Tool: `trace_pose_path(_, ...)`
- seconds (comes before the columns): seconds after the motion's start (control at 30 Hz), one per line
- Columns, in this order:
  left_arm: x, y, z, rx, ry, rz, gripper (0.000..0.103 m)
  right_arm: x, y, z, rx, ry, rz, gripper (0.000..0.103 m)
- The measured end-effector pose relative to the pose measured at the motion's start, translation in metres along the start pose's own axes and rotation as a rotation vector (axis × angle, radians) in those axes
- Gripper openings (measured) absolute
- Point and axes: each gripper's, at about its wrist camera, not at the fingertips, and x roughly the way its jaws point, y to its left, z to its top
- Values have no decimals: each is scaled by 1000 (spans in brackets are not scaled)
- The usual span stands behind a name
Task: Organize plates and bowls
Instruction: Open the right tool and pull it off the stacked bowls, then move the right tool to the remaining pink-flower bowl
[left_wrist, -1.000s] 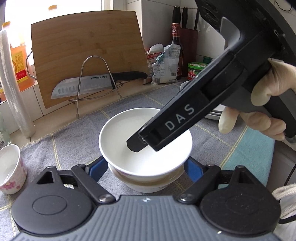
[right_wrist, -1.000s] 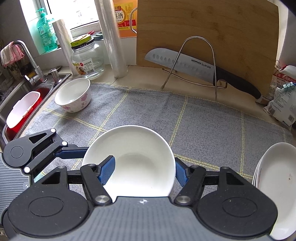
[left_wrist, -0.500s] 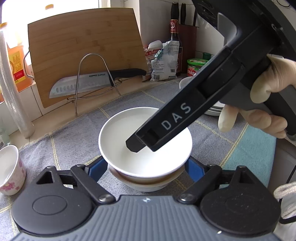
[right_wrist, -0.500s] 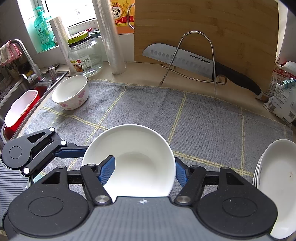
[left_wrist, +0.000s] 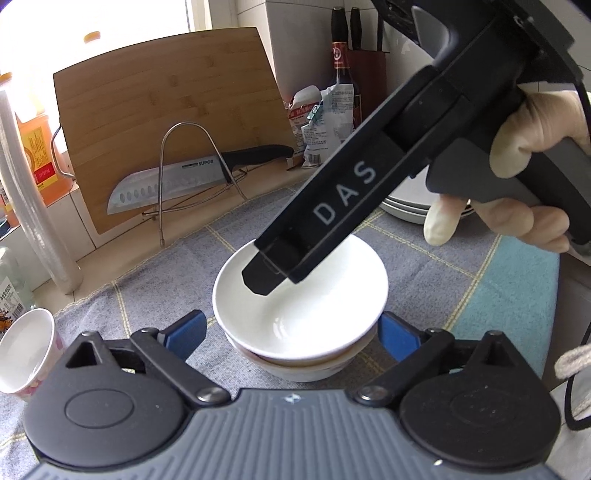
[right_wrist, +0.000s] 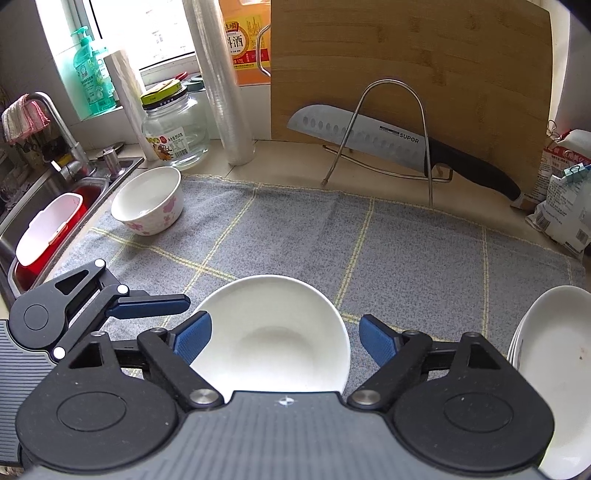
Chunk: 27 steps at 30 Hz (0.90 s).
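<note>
The white bowl (left_wrist: 301, 306) sits low in the middle of the left wrist frame, nested in a second bowl (left_wrist: 295, 371) of which only the rim and side show beneath it. This stack of 2 rests on the grey checked cloth (left_wrist: 147, 295) covering the desk. The left claw (left_wrist: 291, 332) is spread wide, its blue pads on either side of the stack and clear of it, holding nothing. Only this view shows the lower bowl, and the right device's black body reaching down over the bowl in a gloved hand (left_wrist: 532, 162).

The right wrist view shows the same white bowl (right_wrist: 271, 336) from above, between the blue pads of the right claw (right_wrist: 284, 338), also open wide with a gap on each side and gripping nothing. It alone shows the flowered bowl (right_wrist: 147, 201) at upper left near the sink (right_wrist: 48, 192), and the plate stack (right_wrist: 554, 354) at the right edge.

1 second ago the right claw's left pad overlapped the bowl's rim; now both pads stand off it.

The bowl is plain, glossy white.
</note>
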Motion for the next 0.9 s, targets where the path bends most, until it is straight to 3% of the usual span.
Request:
trace_pose_path(0.33,-19,13,-7,-81,-61,-68,102,-18,-2,-4,57,-45,-51,99)
trace_pose_path(0.53,-30,27,-24,-127,-78,-50,102,-30,8,-16,82,-75,-127,103)
trace_pose_path(0.77,-44,48,-42,-276,-39,110,102,-32,20,-20,19,-86,-90,103)
trace_pose_path(0.9,-55,55,-48,-355,10,236,102,-27,22,-15,-45,-113,-32,103)
